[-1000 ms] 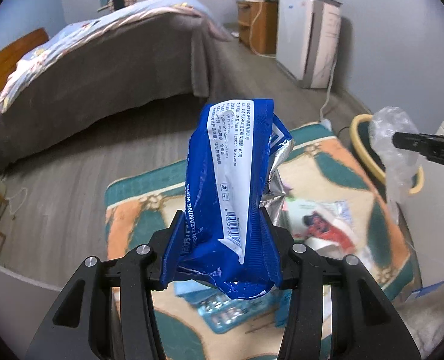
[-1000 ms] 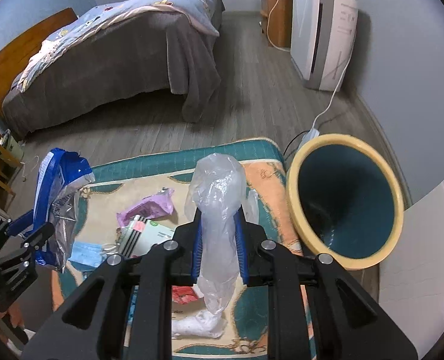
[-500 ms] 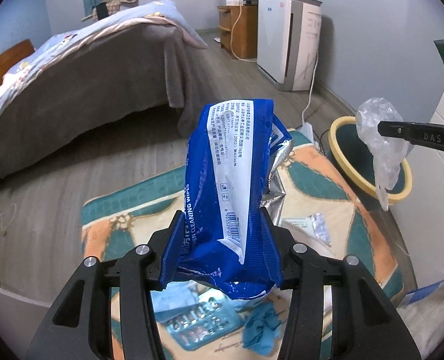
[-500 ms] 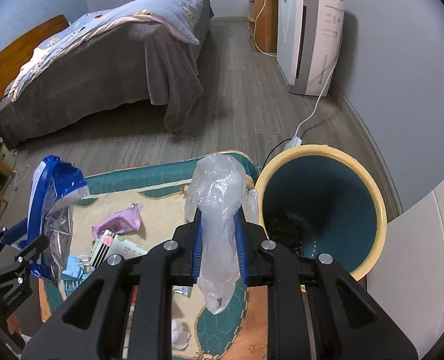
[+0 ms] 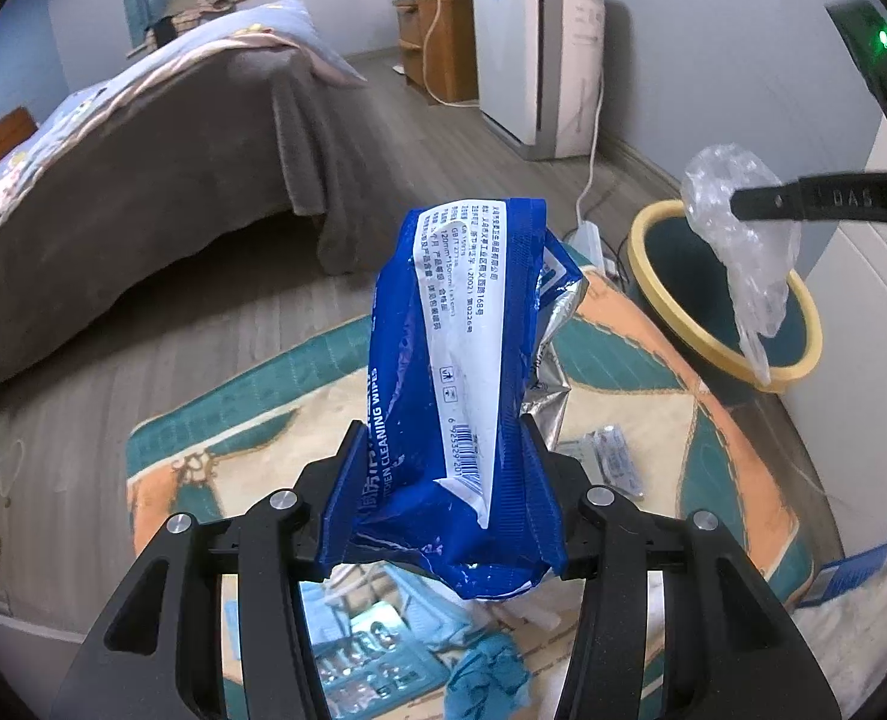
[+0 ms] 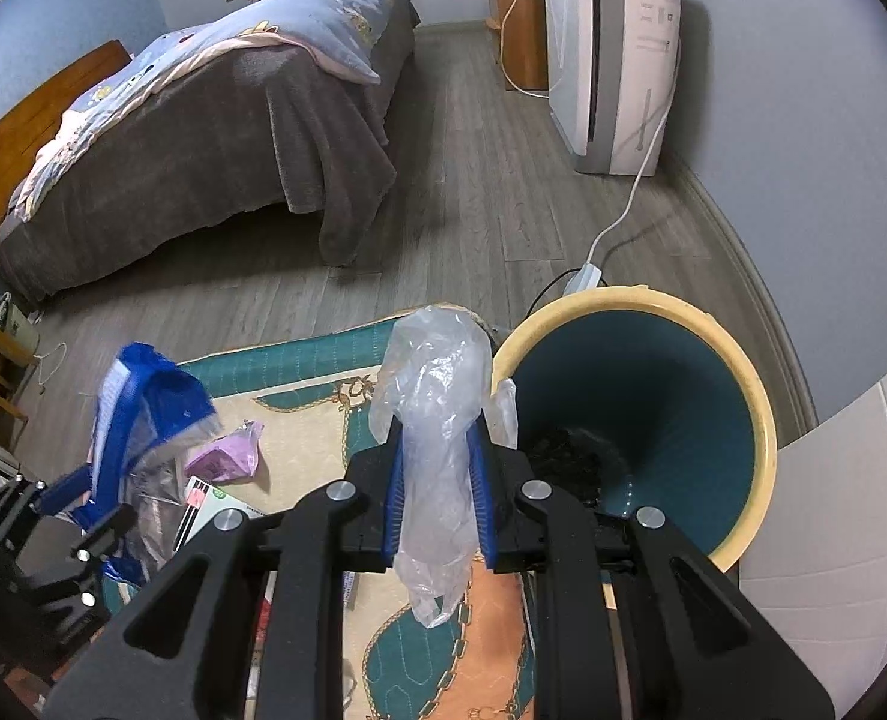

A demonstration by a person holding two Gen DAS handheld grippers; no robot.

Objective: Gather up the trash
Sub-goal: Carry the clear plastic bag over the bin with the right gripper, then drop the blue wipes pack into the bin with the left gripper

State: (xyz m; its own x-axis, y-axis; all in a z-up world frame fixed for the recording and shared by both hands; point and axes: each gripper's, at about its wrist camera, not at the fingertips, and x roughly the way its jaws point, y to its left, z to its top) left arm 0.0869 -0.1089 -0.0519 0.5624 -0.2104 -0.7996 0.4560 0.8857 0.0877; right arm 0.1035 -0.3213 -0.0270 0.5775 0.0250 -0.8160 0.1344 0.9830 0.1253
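Beyond the patterned rug (image 6: 323, 372), across the grey floor, sits the bed (image 6: 203, 120) with its grey cover, and the white appliance (image 6: 617, 54) stands against the wall past the bin. The rug itself lies just beside the teal bin (image 6: 641, 420) with the yellow rim, and loose litter is spread over it: a pink wrapper (image 6: 227, 456) and blister packs (image 5: 359, 660) among it. Your left gripper (image 5: 443, 480) is above the rug, its fingers clamped on the blue wipes packet (image 5: 461, 360), which stands upright between them. Your right gripper (image 6: 437, 480) is at the bin's near rim, fingers pinched tight on the crumpled clear plastic bag (image 6: 437, 450), whose tail hangs down beside the bin's opening, not inside it.
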